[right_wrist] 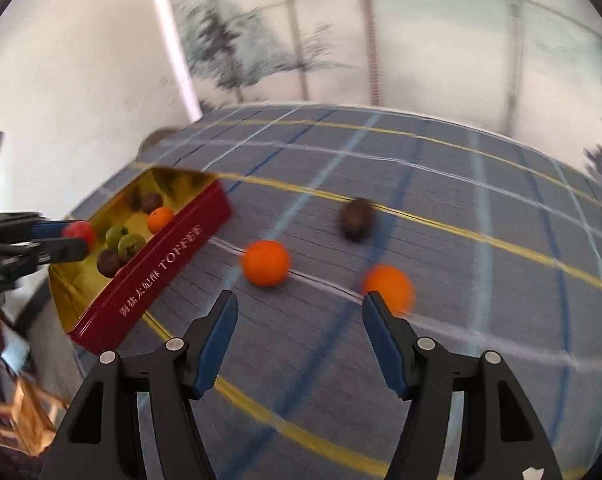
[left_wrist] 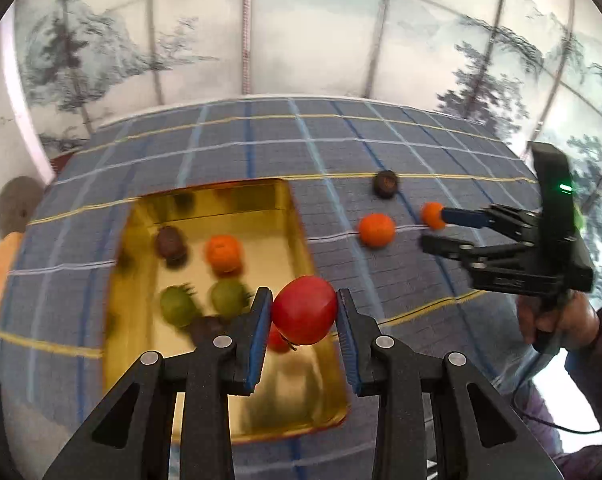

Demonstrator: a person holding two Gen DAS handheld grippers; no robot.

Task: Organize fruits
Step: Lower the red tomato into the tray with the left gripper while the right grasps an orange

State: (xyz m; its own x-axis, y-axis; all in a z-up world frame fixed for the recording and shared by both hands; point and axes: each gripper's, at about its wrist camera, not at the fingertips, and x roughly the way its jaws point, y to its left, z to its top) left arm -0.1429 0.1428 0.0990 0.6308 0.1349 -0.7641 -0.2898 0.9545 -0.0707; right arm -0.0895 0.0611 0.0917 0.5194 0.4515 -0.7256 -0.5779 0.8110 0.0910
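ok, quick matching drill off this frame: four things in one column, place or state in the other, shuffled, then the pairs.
Things
1. red fruit
2. right tool
3. green fruits
4. dark brown fruit on the cloth

Places or states
A. open, nothing between the pads, over the checked tablecloth
B. lying inside the gold-lined tin
C. gripped by the left tool above the tin
D. loose on the cloth, beyond the two oranges

Pairs: 1-C, 2-A, 3-B, 4-D
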